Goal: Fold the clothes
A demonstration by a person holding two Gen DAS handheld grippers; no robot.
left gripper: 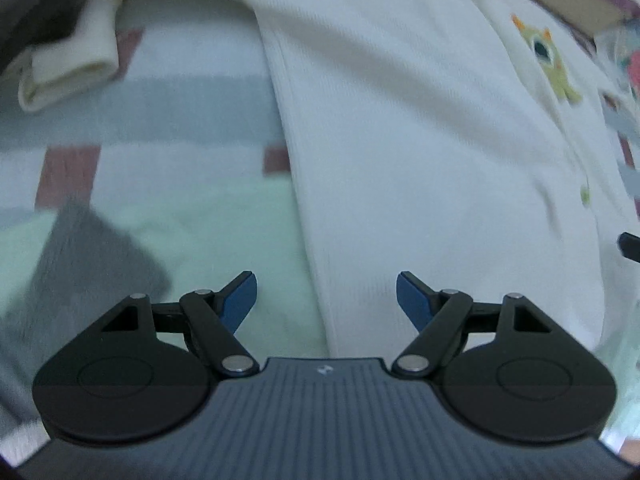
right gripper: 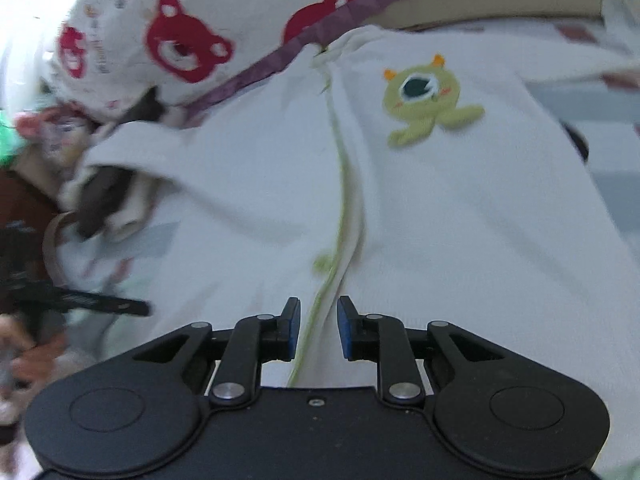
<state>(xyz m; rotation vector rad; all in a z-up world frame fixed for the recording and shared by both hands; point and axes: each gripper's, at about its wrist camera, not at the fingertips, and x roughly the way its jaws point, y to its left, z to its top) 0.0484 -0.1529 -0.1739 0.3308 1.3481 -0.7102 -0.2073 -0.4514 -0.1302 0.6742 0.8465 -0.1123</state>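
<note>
Left gripper (left gripper: 326,300) spread wide, empty, hovering over side edge of cream garment (left gripper: 400,140) lying flat on striped bed cover (left gripper: 180,100); sleeve cuff (left gripper: 68,76) out to far left. Right gripper (right gripper: 318,328) parted narrowly, nothing pinched, above green-trimmed placket (right gripper: 340,200) near monster patch (right gripper: 424,100). Likely best: pinch edges squarely, lift evenly, avoid dragging cloth.

Home bedroom, checked bedsheet (left gripper: 160,96), bear-print pillow (right gripper: 180,40)
</note>
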